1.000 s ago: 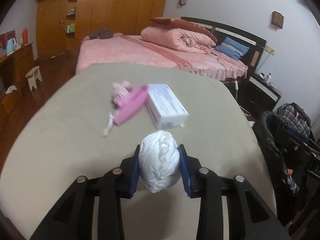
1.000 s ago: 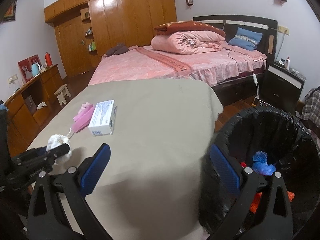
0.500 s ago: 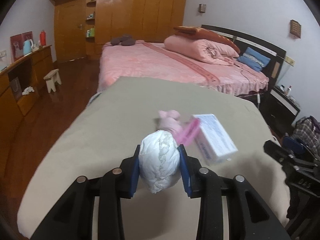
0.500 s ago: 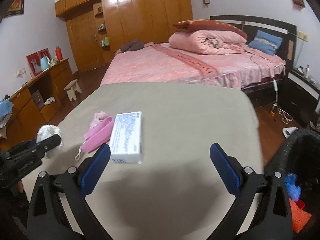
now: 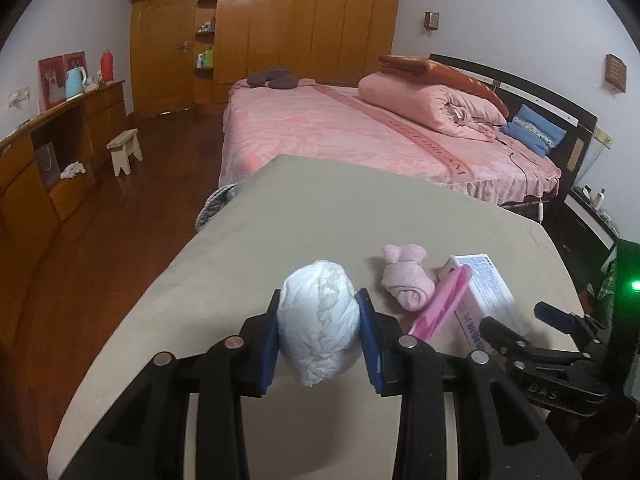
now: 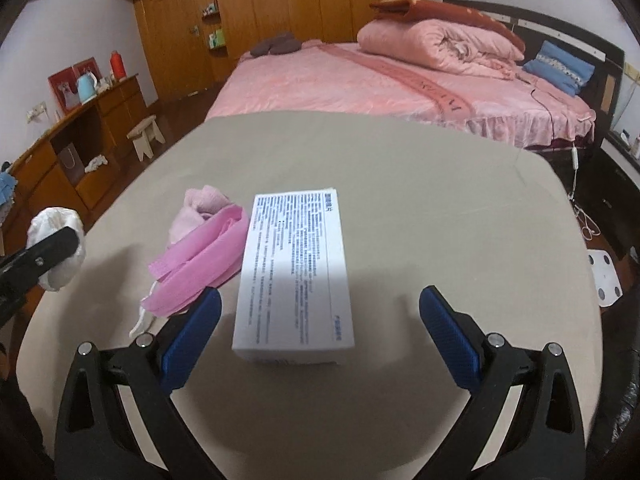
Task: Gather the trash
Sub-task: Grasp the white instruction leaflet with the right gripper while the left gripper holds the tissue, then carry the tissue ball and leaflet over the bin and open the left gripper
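The right tool (image 6: pixel 320 330) hung over the near edge of the desk (image 6: pixel 440 208) with its jaws spread wide and nothing between them — the white box (image 6: pixel 294 272) lay flat just ahead, its long side running away from the tool. The jaws stood wider than the box, so the step in hand looked like a grab across its short width. To do it well, the tool should have come down straight, pads level with the box's side walls and centred on its length, so the box would not swing when lifted.

Just left of the box, touching it, lay a pink mask (image 6: pixel 200 260); the left blue pad stood over the mask's near end. Closing there risked pinching the mask or its white strap along with the box, so a slight shift right or forward would have helped. Behind the mask sat a pink cloth roll (image 6: pixel 196 212).

Farther left, the left tool (image 5: pixel 318 332) was clamped on a white wad (image 5: pixel 318 320), lifted off the desk — ready for the bin, which showed in neither view. Beyond the desk stood a bed (image 6: pixel 380 76).
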`<state>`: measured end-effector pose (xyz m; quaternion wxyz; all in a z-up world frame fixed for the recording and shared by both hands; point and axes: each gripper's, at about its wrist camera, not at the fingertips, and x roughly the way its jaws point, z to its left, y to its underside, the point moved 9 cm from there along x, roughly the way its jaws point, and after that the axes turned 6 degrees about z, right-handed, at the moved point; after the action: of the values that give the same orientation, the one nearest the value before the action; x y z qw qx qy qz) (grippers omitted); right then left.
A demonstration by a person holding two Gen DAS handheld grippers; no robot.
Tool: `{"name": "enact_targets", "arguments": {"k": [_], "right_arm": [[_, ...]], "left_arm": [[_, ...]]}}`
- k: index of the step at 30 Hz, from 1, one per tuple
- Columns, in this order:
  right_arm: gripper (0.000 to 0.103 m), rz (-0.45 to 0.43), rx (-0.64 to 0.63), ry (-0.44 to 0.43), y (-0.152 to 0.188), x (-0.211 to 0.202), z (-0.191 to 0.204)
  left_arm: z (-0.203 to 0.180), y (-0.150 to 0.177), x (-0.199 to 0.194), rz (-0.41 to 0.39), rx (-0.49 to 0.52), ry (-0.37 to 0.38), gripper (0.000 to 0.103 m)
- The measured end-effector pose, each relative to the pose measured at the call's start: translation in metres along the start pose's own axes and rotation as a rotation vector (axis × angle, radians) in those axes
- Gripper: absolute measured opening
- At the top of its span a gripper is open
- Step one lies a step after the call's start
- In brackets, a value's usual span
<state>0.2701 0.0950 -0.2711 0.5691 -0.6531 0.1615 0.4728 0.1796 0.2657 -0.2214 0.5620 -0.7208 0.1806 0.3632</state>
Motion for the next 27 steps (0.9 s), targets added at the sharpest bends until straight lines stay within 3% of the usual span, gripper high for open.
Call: {"name": "enact_targets", "arguments": {"k": [4,6,10,27], "right_arm": [[0.08,0.046,0.013,-0.005,-0.001,0.014,0.003],[0.078,0.06,0.011,-0.006,-0.001,0.017,0.005],[0.054,0.073,-0.011,-0.019,0.002,0.018,0.013],[0.053,-0.003,0.032,-0.01,0.007,-0.051,-0.024]], "left_arm": [[0.004,0.001,0.001,0.002,-0.005,-0.003,0.036],[0.006,0.001,0.002,0.003,-0.008,-0.002,0.036],[0.007,0.003,0.001,0.005,-0.012,0.002,0.036],[-0.043,-0.008,-0.038,-0.046,0.044,0.044,0.036]]}}
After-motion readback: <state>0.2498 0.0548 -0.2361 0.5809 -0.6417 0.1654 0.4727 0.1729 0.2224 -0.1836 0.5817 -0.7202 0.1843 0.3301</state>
